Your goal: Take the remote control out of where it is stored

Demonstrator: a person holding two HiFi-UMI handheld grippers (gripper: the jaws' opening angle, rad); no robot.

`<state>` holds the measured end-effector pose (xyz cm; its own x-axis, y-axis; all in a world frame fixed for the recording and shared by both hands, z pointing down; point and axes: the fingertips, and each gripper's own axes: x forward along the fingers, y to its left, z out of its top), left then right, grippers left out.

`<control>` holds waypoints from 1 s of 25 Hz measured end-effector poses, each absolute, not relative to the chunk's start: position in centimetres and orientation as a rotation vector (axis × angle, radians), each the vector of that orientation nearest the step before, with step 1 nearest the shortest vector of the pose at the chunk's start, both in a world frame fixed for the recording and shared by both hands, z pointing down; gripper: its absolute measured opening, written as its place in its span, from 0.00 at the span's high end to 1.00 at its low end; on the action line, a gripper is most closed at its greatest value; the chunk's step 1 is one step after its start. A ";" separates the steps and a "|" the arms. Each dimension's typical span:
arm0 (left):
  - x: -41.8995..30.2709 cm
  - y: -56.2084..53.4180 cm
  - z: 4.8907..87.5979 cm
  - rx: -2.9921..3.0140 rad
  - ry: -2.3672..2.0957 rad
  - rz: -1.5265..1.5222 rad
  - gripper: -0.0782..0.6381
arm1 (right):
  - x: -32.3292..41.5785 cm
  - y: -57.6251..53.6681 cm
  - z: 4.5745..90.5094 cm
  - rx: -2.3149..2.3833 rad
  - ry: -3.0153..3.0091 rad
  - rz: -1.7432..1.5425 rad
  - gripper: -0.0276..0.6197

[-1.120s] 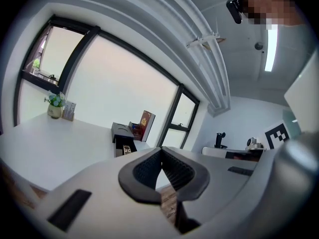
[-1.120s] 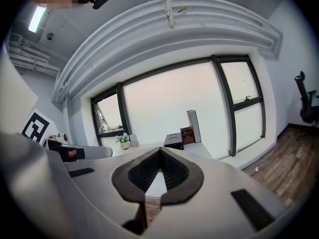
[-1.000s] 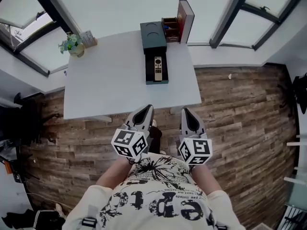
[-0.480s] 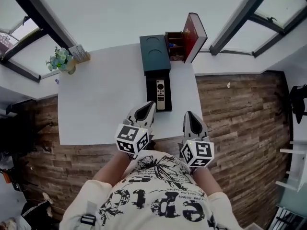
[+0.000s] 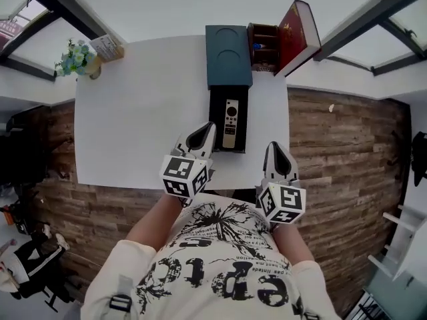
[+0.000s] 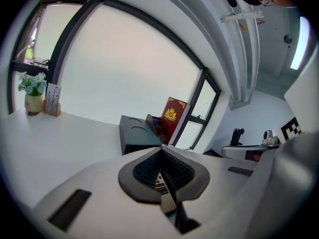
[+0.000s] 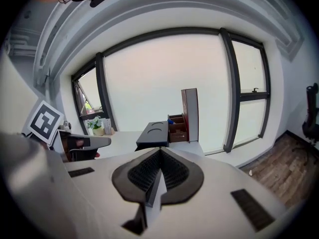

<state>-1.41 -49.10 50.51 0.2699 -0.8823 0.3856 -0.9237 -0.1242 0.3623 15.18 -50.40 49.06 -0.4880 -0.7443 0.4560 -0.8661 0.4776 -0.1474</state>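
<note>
The remote control (image 5: 230, 121) is lying face up in the black tray (image 5: 243, 131), which is sticking out of the dark teal box (image 5: 228, 55) toward the near edge of the white table (image 5: 133, 112).

The left gripper (image 5: 209, 127) is hovering over that near edge, just beside the tray's left side. Its jaws are pressed fully together with nothing between them. In the left gripper view only a sliver of the remote's buttons is showing through the slit under the closed pads, and the gripper's body is covering the rest.

The right gripper (image 5: 274, 147) is hanging near the table's near right corner, apart from the tray. Its jaws are also closed tight and empty. In the right gripper view the jaws are blocking the tray and the remote completely.

At the far right corner a red book (image 5: 298, 35) is standing tilted beside a wooden organizer (image 5: 263, 45), whose contents are too small to make out. A flower pot (image 5: 75, 57) is sitting at the far left corner. The marker cubes are hiding the person's hands.
</note>
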 end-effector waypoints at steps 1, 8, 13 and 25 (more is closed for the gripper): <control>-1.3 -49.4 50.8 1.997 -1.636 0.100 0.88 | 15.1 -51.1 49.5 1.326 -2.406 0.525 0.95; 0.4 -50.5 53.2 1.826 -1.765 0.158 0.88 | 14.3 -55.7 52.1 1.060 -2.448 0.567 0.95; 1.3 -51.8 57.2 1.690 -1.785 0.275 0.87 | 14.2 -57.5 54.0 0.932 -2.454 0.579 0.95; 3.5 -53.6 62.3 1.575 -1.632 0.517 0.51 | 15.7 -59.0 55.8 0.840 -2.435 0.664 0.95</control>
<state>3.47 -53.57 62.31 0.0869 -0.6388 0.7644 -0.9626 0.1439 0.2296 15.69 -59.03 55.78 -0.6979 -0.4298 0.5728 -0.6611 0.6942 -0.2847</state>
